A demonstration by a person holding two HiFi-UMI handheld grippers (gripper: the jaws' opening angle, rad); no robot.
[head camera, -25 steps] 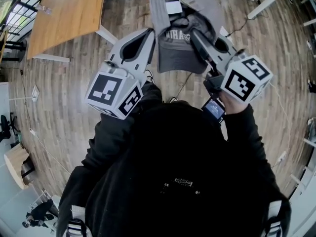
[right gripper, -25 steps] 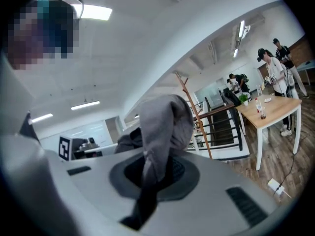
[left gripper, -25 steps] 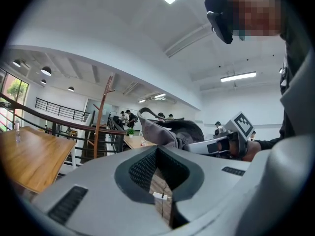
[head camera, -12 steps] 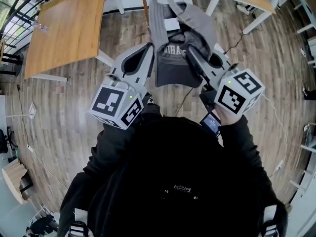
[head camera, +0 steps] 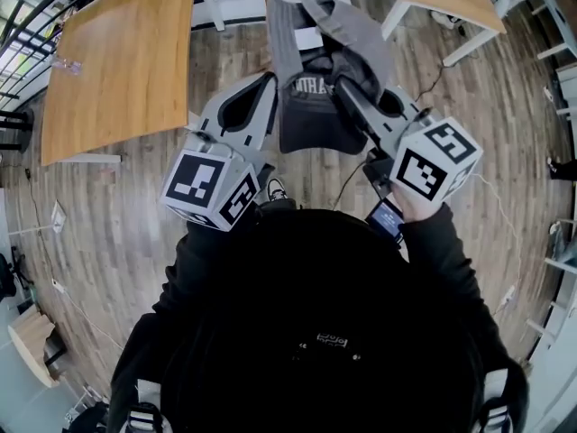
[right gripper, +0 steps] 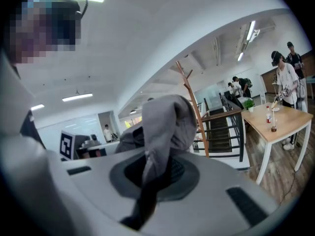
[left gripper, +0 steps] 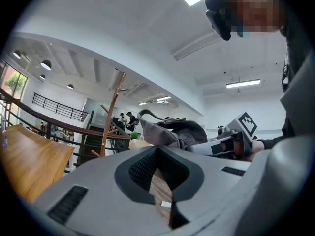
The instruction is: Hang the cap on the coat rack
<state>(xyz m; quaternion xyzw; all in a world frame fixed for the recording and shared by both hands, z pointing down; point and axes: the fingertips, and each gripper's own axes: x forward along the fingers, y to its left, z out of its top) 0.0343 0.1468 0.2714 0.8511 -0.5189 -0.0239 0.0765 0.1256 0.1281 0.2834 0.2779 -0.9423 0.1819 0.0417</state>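
Your right gripper (right gripper: 156, 156) has its fingers (right gripper: 216, 181) clenched on the soft grey fabric cap (right gripper: 165, 124). A fold of the cloth runs down between the dark pads, and the rest of the cap bunches up above the fingertips. In this gripper's view the cap sits in front of the brown wooden coat rack (right gripper: 193, 107), overlapping the left side of its slanted pole; whether they touch cannot be told.

Your left gripper (left gripper: 157, 150) has its fingers (left gripper: 98, 176) closed tip to tip with nothing between them. Only the wood floor (left gripper: 160, 191) shows through the hollow behind the tips. The cap lies just past those tips and a little to their right, on your side of the coat rack.

In the head view the cap hangs between the two grippers. Its dark grey brim droops toward you, pale lettering crosses the front panel, partly hidden, and the lighter grey crown is crumpled above. A light wooden tabletop (left gripper: 29, 161) lies left of the coat rack.
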